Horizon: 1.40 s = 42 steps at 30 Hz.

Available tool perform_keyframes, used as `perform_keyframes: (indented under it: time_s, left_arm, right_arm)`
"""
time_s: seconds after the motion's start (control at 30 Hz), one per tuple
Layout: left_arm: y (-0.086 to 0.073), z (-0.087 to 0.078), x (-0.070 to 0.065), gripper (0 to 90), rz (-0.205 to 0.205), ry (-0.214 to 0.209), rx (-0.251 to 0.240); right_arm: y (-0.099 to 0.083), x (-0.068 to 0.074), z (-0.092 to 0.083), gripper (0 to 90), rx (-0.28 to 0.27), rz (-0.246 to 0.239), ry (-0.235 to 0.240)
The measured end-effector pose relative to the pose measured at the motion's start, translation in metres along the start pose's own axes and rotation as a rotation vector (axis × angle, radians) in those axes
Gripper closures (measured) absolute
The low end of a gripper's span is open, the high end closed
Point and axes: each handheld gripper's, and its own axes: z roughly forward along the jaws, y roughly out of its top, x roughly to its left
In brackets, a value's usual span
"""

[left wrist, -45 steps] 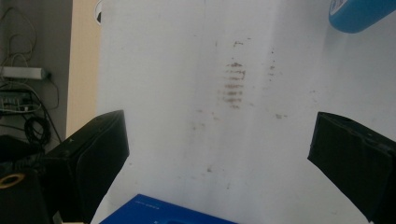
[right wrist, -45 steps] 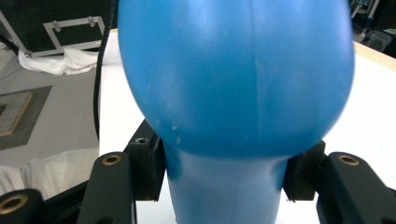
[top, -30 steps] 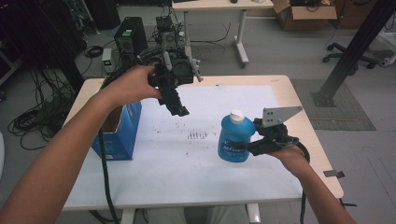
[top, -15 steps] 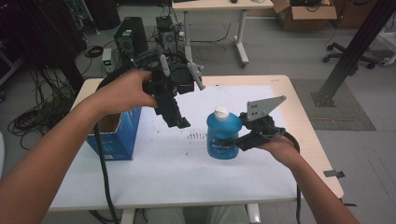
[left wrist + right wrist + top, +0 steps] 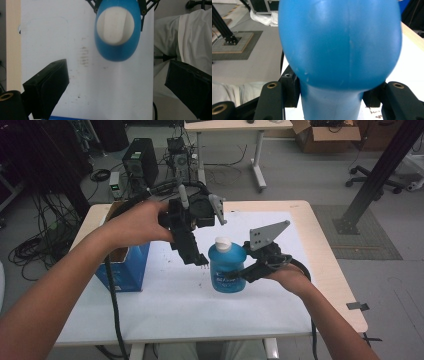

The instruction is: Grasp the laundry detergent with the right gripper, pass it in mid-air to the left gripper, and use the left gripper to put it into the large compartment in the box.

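- The right gripper (image 5: 245, 271) is clamping the blue plastic bottle with a white flip cap (image 5: 227, 266) around its narrower waist, jaws pressing both sides, as the right gripper view is showing.
- The bottle (image 5: 339, 45) is standing upright over the middle of the white-covered table (image 5: 165, 305), beside the blue cardboard box (image 5: 122, 270); whether its base is touching the surface I cannot tell.
- The left gripper (image 5: 117, 87) is hovering above the white cap (image 5: 115, 25), jaws spread wide and gripping nothing.
- The bottle is looking smooth and probably slippery; its thin plastic walls are likely giving under pressure, and any liquid inside is adding weight.
- The waist is likely the safest hold for the body; the cap is probably asking for a light pinch across its flat sides.
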Motion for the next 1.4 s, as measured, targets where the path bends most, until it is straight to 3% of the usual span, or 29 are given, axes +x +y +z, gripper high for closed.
perform_keyframes:
  time_s: [0.33, 0.63, 1.4]
  left_arm:
    - [0.002, 0.002, -0.005, 5.1, 0.006, -0.002, 0.005]
    - [0.000, 0.016, -0.004, 5.2, 0.003, -0.014, 0.031]
    - [-0.003, 0.042, -0.004, 6.4, 0.010, -0.021, 0.095]
  right_arm:
    - [0.013, -0.004, 0.019, 43.2, 0.030, -0.019, 0.044]
    - [0.022, -0.002, 0.034, 43.5, 0.033, -0.039, 0.078]
    - [0.025, -0.002, 0.042, 43.6, 0.032, -0.047, 0.092]
